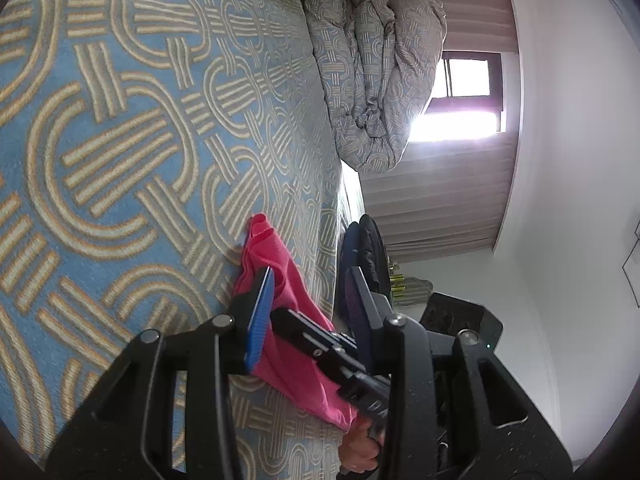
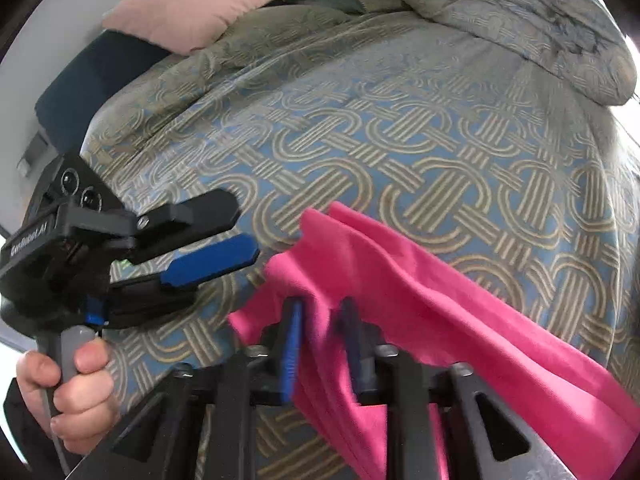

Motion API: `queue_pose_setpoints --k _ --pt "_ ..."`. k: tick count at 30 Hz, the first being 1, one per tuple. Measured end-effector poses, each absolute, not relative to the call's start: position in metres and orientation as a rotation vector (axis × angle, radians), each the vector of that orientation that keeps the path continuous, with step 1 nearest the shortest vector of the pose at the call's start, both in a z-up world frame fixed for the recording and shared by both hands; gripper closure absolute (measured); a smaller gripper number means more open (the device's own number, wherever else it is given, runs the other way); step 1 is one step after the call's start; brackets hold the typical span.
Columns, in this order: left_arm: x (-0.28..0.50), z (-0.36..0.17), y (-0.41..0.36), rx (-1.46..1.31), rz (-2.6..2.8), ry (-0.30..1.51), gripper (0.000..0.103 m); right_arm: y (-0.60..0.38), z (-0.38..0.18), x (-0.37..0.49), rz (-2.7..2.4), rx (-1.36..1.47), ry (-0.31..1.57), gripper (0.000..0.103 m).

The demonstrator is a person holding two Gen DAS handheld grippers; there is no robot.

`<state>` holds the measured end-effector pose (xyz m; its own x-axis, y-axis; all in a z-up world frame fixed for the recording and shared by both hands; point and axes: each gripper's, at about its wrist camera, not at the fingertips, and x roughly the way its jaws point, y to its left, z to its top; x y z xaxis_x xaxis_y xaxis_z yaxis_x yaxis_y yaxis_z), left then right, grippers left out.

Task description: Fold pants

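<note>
Pink pants (image 2: 420, 292) lie bunched on the blue patterned bed cover (image 2: 400, 140). My right gripper (image 2: 320, 320) stands with its jaws around a fold of the pink cloth; the fabric fills the gap between the blue pads, with some room left. My left gripper (image 1: 308, 292) is open and empty, turned on its side beside the bed. It also shows in the right wrist view (image 2: 236, 228), just left of the pants' end. In the left wrist view the pants (image 1: 280, 280) and the other gripper (image 1: 332, 344) lie between its fingers.
A rolled duvet (image 2: 540, 20) lies at the far side of the bed. A pink pillow (image 2: 192, 4) rests against a dark headboard (image 2: 92, 84). In the left wrist view there are curtains (image 1: 440, 200), a bright window (image 1: 464, 96) and a white wall.
</note>
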<state>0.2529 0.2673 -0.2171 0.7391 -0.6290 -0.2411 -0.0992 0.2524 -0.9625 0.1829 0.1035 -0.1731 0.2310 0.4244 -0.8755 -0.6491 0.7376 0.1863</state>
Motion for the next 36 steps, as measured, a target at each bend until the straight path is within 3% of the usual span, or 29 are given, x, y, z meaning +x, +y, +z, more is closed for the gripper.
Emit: queue_pose_setpoints --k 12,27,28,29,32,36 --pt "0.261 -0.216 0.256 -1.261 -0.411 0.723 0.063 0.057 -0.182 0.223 0.809 0.295 1.275 0.099" --pt "0.272 -0.209 0.238 -1.178 -0.414 0.787 0.065 0.045 -0.185 0.221 0.842 0.382 1.279 0.099" --pt "0.273 -0.208 0.235 -1.167 -0.429 0.788 0.071 0.045 -0.185 0.221 0.843 0.384 1.278 0.099" --pt "0.275 -0.208 0.231 -1.153 -0.440 0.796 0.090 0.045 -0.185 0.220 0.847 0.390 1.279 0.098" --pt "0.276 -0.211 0.229 -1.134 -0.432 0.816 0.097 0.044 -0.186 0.219 0.831 0.374 1.280 0.097" --pt "0.271 -0.214 0.238 -1.160 -0.413 0.802 0.098 0.040 -0.191 0.219 0.814 0.398 1.294 0.095"
